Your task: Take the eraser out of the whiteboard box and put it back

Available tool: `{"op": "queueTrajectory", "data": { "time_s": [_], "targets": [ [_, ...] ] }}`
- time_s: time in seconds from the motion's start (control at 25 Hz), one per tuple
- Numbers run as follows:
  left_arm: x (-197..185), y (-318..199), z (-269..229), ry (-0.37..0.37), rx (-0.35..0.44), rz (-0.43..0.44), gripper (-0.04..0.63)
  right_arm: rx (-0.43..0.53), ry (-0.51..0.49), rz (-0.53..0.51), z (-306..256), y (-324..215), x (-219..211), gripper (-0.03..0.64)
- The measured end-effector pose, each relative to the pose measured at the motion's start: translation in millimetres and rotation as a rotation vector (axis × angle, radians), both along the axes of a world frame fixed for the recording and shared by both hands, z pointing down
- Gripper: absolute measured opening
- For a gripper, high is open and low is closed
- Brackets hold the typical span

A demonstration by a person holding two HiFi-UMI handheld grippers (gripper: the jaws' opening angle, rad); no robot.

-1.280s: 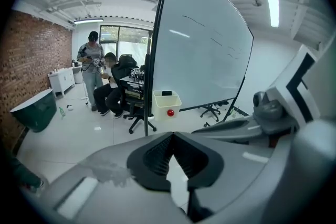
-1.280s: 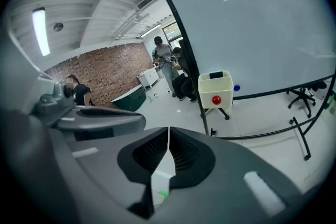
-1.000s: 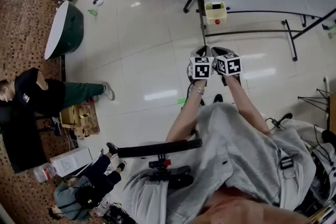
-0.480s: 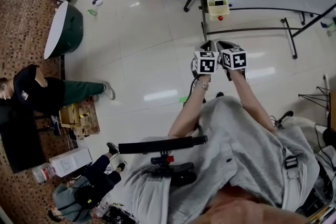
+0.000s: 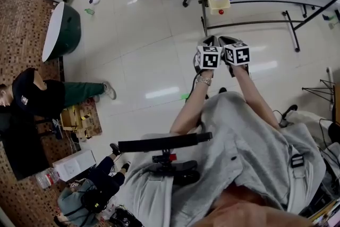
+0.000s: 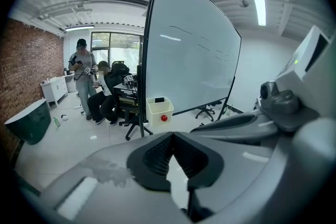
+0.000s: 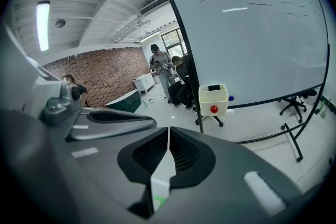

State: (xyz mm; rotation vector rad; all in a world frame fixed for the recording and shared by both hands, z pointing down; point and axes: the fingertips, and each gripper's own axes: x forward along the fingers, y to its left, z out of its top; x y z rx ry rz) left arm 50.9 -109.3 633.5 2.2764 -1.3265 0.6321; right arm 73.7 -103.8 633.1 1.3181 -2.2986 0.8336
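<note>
Both forearms reach straight out from the grey-sleeved body, close together and almost parallel, with a watch (image 5: 201,81) on the left wrist. The hands hold the left gripper (image 5: 208,45) and the right gripper (image 5: 228,42) side by side, marker cubes almost touching, both angled forward and somewhat down over the pale floor (image 5: 154,56).

Each gripper's own view shows its jaws pressed together at the tips with nothing between them: the left gripper (image 6: 171,136) is closed and empty, and so is the right gripper (image 7: 168,131).

Ahead of both tips, well apart from them, the cream whiteboard box (image 7: 213,99) hangs at the whiteboard's (image 7: 247,34) lower corner. The dark eraser (image 7: 213,88) lies in its open top. Seated people (image 6: 107,92) are beyond, to the left of the box.
</note>
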Motion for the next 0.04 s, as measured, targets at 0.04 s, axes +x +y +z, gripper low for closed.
{"op": "queueTrajectory", "data": {
  "time_s": [0.04],
  "targets": [
    [0.1, -0.4, 0.6, 0.001, 0.000, 0.000, 0.005, 0.001, 0.001, 0.000, 0.1, -0.8, 0.6, 0.014]
  ]
}}
